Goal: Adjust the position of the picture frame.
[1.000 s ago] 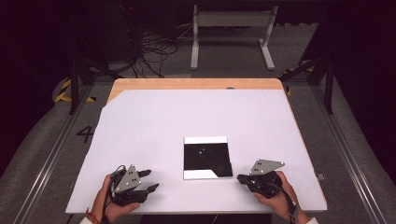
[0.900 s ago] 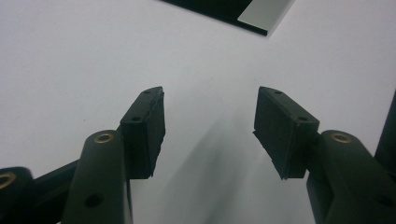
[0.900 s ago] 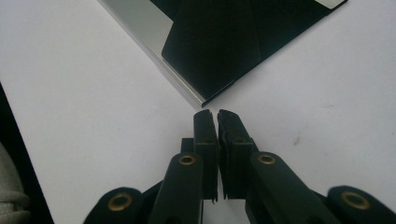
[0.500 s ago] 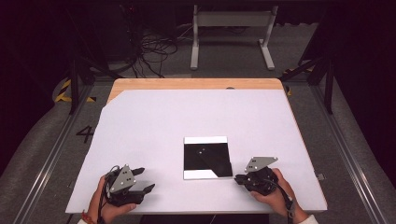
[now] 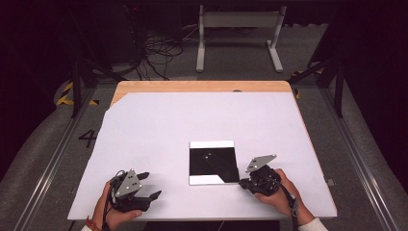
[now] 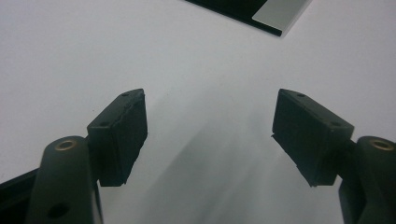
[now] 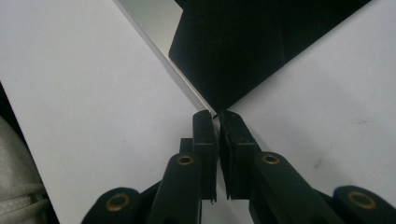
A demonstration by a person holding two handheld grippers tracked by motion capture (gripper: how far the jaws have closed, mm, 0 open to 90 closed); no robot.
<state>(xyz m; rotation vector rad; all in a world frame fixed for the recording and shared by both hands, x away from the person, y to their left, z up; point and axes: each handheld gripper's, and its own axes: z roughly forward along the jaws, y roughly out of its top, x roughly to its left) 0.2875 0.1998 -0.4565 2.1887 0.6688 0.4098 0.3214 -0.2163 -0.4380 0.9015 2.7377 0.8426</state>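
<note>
A flat square sheet, black with a white strip along its far and near edges (image 5: 213, 162), lies on the white-covered counter (image 5: 159, 130), a little right of the middle and close to the near edge. A diagonal line runs across its black face, as if a corner were folded over, but from above I cannot tell fold from shadow.

The right claw (image 5: 243, 183) sits at the sheet's near right corner. In the right gripper view its two black pads (image 7: 204, 130) stand almost together right at the tip of that corner (image 7: 233, 51); the gap between them is a sliver, and whether the corner's point is pinched in it or just lies ahead of the tips is too fine to make out. I would call the claw closed, with the grip itself uncertain.

The left claw (image 5: 149, 185) rests near the counter's near left corner, well apart from the sheet. Its jaws have just been opening, and in the left gripper view the pads (image 6: 123, 128) stand wide with bare counter between them; a cut-off piece of the sheet (image 6: 261, 14) shows at that view's top edge.

Both forearms are cut off by the bottom of the high view, and the floor beyond the far edge is dark, with cables (image 5: 159, 50) barely readable.
</note>
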